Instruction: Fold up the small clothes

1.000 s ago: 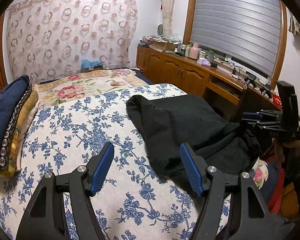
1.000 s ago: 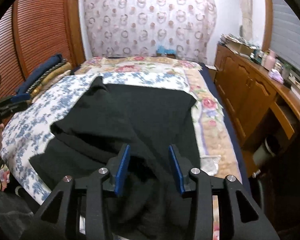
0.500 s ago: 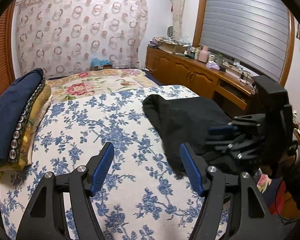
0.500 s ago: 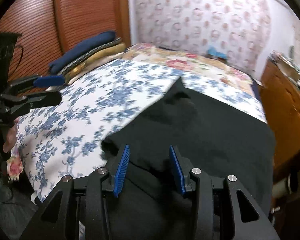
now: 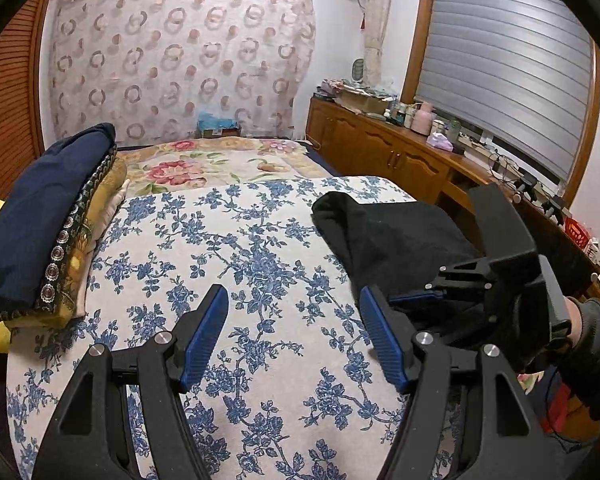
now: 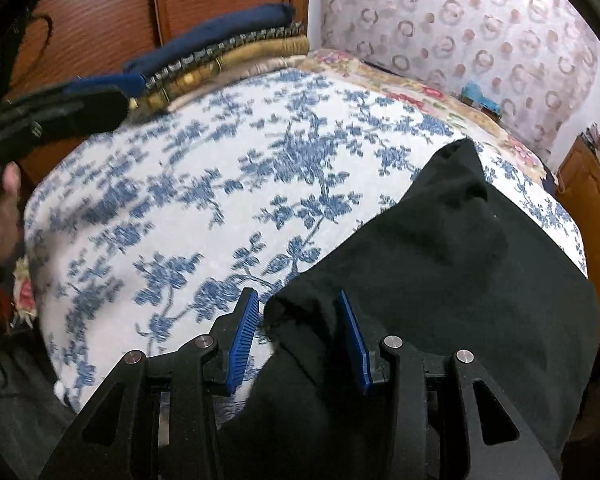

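Note:
A black garment [image 6: 452, 264] lies bunched on the right side of the bed, on the blue-flowered white cover [image 6: 220, 200]. It also shows in the left wrist view [image 5: 384, 232]. My right gripper [image 6: 298, 320] is open, with a crumpled corner of the garment lying between its blue pads but not pinched. My left gripper [image 5: 292, 324] is open and empty above the bare cover, left of the garment. The right gripper [image 5: 416, 300] shows at the garment's near edge in the left wrist view.
A stack of folded dark blue and gold bedding [image 5: 48, 224] lies along the bed's left side. A wooden cabinet [image 5: 392, 156] with clutter runs along the right wall under a shuttered window. A pink-flowered blanket [image 5: 204, 164] covers the bed's far end.
The right gripper has swung left and down to the garment's near left corner. The left gripper has risen and turned slightly left, away from the garment. The garment looks pulled more to the right.

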Demonstrator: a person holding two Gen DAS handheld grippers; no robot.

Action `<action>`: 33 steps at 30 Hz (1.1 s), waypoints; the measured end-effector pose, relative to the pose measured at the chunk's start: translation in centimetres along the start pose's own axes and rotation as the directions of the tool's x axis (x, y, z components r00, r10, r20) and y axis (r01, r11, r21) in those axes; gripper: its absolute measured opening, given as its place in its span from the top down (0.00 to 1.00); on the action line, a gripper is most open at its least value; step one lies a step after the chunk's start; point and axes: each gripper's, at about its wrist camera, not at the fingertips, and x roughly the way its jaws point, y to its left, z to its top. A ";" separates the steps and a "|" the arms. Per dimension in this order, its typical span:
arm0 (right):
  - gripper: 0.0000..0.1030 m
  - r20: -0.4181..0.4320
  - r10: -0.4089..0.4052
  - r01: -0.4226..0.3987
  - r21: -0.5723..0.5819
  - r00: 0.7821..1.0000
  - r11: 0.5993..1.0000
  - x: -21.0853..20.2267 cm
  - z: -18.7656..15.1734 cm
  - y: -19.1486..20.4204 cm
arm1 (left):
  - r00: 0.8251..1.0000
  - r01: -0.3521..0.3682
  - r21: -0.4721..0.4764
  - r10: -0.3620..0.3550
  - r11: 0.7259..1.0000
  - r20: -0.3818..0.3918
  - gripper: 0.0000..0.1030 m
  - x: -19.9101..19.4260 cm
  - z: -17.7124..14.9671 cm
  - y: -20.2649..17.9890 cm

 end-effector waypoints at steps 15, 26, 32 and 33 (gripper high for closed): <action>0.94 0.127 -0.009 -0.004 0.097 0.992 0.995 -3.5 0.3 -3.0 | 1.000 0.008 0.001 -0.008 1.000 -0.014 0.33 0.4 -0.5 -0.4; 0.94 0.203 -0.299 0.247 0.245 0.932 0.937 -10.2 1.4 -12.8 | 0.999 0.026 0.010 -0.025 1.000 -0.033 0.32 1.2 -1.0 -1.0; 0.94 0.063 -0.477 0.426 0.360 0.877 0.830 -8.2 1.1 -19.6 | 0.998 0.033 0.017 -0.033 0.999 -0.050 0.32 1.7 -1.3 -1.4; 0.94 0.037 -0.474 0.427 0.381 0.879 0.820 -7.5 0.9 -20.4 | 0.998 0.035 0.018 -0.034 0.999 -0.054 0.32 1.8 -1.3 -1.4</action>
